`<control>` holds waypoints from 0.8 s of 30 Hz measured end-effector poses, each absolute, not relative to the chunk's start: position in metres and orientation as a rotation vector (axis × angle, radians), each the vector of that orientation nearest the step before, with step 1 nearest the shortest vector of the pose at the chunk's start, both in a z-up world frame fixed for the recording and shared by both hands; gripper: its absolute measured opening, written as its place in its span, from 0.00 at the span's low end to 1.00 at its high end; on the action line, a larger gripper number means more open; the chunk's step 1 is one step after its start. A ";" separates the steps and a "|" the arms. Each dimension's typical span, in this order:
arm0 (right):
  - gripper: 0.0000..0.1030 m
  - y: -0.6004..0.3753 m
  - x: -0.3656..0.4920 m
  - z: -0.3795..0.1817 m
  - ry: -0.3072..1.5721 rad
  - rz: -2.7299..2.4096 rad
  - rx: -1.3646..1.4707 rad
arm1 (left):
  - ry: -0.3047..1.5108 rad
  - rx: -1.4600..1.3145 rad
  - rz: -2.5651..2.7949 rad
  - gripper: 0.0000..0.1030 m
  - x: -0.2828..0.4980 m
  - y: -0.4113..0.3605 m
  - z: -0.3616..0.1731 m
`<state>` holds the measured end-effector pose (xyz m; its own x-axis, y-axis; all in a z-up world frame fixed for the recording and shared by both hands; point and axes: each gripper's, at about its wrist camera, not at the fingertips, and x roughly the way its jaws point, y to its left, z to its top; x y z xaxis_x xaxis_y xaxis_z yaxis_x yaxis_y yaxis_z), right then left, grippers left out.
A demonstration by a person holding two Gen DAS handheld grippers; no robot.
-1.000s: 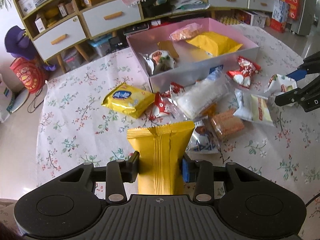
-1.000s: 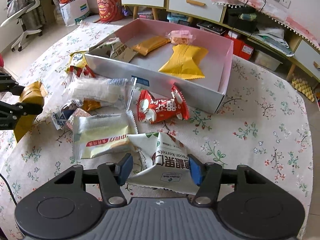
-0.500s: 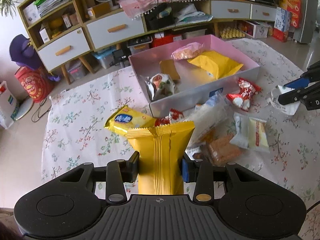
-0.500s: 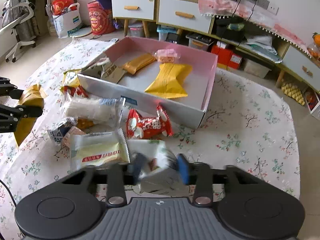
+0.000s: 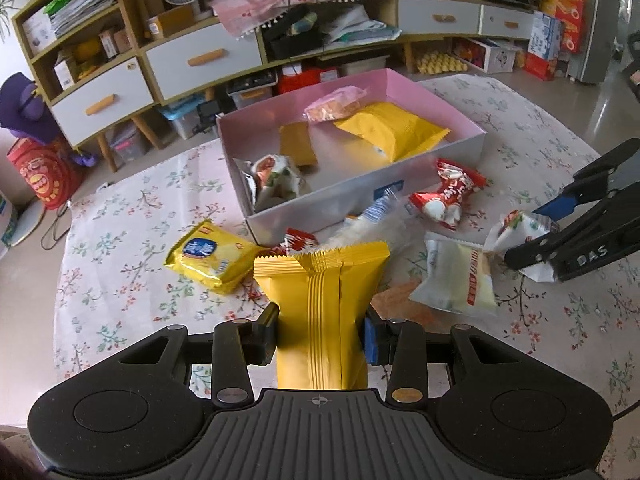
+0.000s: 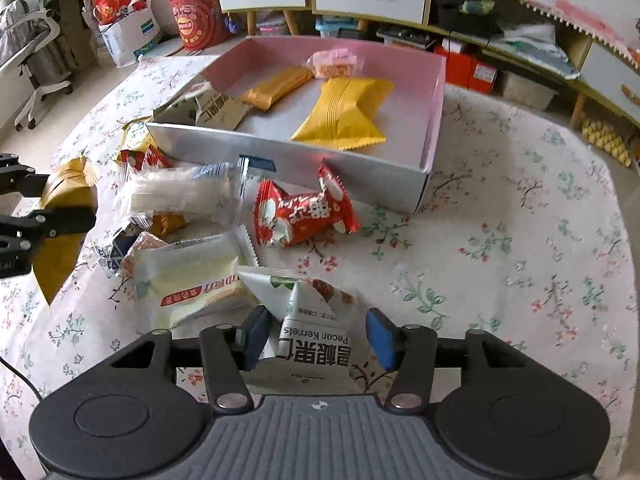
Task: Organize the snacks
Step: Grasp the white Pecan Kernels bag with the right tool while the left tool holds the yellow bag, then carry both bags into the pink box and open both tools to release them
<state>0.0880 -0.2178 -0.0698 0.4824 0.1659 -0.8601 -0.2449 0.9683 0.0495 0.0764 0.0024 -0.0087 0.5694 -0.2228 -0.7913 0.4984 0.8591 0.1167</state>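
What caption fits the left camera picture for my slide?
Left gripper holds a yellow packet above the floral cloth, facing the pink box of snacks.

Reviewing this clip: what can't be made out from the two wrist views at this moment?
- Yellow packet: lower end hidden behind the left gripper, left wrist view.
- Pecan packet: whether the right gripper pads press it is unclear; right wrist view shows a gap.
- Orange snack: mostly covered by neighbouring packets, left wrist view.

Two black plastic handheld tools, the left tool (image 5: 322, 334) and the right tool (image 6: 318, 334), are showing ribbed grey housings, silver screws, blue pads and white "DAS" lettering on one arm.
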 end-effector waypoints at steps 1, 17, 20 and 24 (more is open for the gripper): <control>0.27 -0.217 0.089 -0.073 1.050 0.257 -0.086 | 0.871 0.349 -0.434 0.37 0.076 0.002 -0.009; 0.17 -0.202 0.095 -0.034 0.936 0.217 -0.127 | 0.800 0.333 -0.435 0.37 0.090 -0.024 0.014; 0.17 -0.201 0.101 -0.020 0.894 0.217 -0.098 | 0.788 0.325 -0.426 0.37 0.100 -0.031 0.019; 0.17 -0.201 0.119 -0.010 0.861 0.211 -0.065 | 0.780 0.299 -0.418 0.37 0.125 -0.039 0.027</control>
<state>0.1194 -0.2014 -0.0097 0.6323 0.1582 -0.7584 -0.2105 0.9772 0.0283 0.1249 -0.0386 0.0266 0.6359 -0.2515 -0.7296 0.4681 0.8773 0.1056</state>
